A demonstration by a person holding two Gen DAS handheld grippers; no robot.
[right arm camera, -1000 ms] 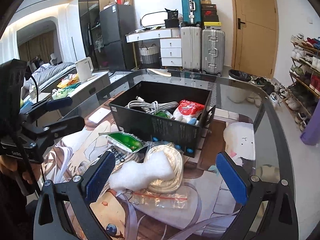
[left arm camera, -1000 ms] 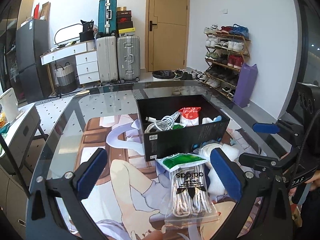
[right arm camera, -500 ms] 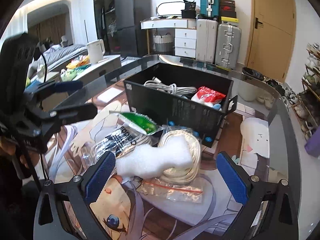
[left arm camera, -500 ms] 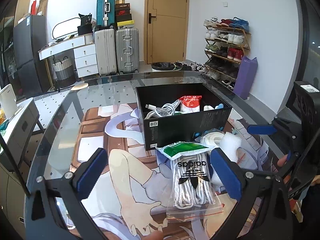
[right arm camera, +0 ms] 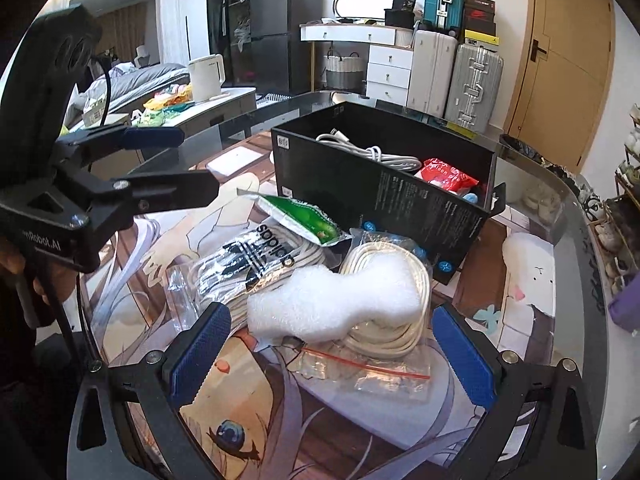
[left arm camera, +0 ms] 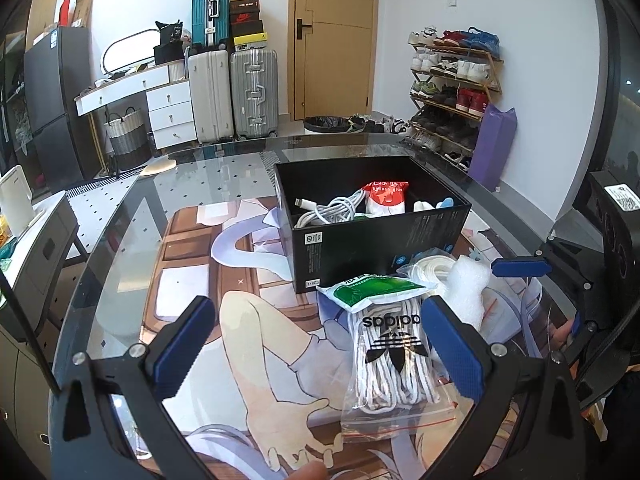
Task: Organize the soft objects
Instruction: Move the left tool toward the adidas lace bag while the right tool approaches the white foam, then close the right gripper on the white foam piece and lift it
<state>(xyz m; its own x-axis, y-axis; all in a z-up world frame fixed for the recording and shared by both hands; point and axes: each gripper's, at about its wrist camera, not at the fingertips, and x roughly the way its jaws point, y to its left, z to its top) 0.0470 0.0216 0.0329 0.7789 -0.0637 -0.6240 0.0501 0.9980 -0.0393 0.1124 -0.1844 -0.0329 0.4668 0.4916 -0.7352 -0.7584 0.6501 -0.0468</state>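
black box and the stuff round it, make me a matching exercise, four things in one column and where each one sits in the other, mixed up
Things:
1. white charging cable
2. white foam piece
3. green packet
4. right claw

Places:
A. lying across the coiled white cord in its clear bag
B. open, just short of the foam
C. inside the black box
D. on the top end of the adidas lace bag, by the box's near wall

Pairs: 1-C, 2-A, 3-D, 4-B
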